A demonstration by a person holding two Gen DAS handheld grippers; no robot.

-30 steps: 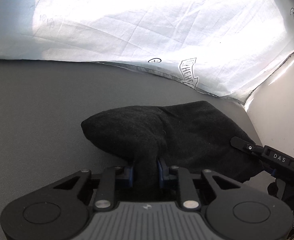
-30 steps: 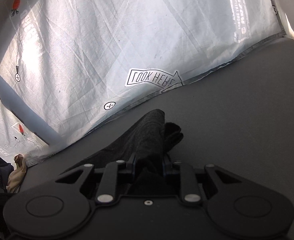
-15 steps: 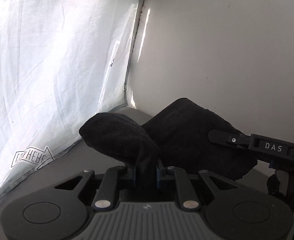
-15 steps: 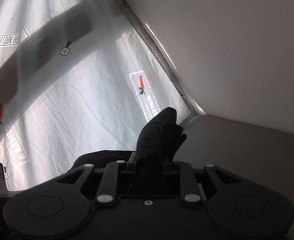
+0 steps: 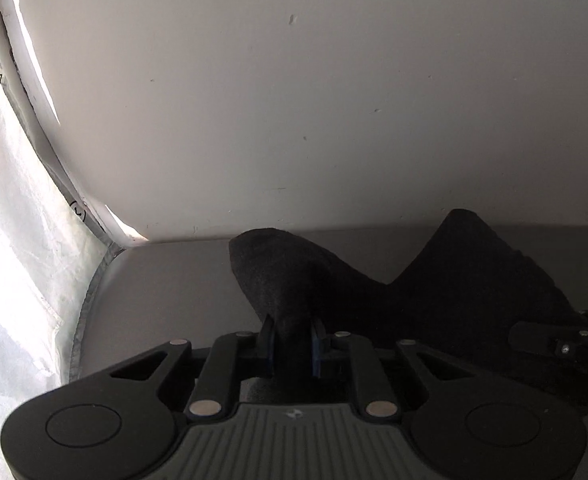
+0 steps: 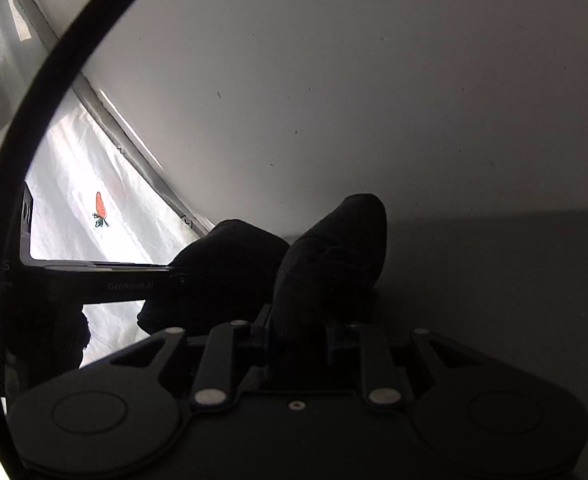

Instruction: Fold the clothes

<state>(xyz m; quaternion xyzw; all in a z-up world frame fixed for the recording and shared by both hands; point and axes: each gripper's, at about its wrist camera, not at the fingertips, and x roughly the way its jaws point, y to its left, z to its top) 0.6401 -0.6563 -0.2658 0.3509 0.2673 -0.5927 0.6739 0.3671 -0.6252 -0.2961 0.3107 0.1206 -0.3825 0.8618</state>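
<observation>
Black knit fabric, one item: a dark garment (image 5: 434, 296), pinched at two places and raised off the grey table (image 5: 165, 280).

Left gripper (image 5: 291, 338): fingers pressed together on a bunched fold of the garment, blue pads (image 5: 267, 340) just visible at either side of the cloth. The fold rises from the jaws into a rounded peak. To its right the cloth dips and climbs to a second peak.

Right gripper (image 6: 298, 328): fingers closed on another bunch of the garment (image 6: 334, 248), which stands up as a rounded lump above the jaws. A second lump of the same cloth sits just left of it, with the side of the left gripper (image 6: 105, 284) reaching in at that point.

Beyond the garment: the table runs back to a plain pale wall (image 5: 314, 100). Left of the garment, a white printed sheet (image 5: 17, 240) hangs at the table edge; a small carrot print (image 6: 100, 209) shows on it. A black cable (image 6: 25, 128) arcs close across the right wrist lens.
</observation>
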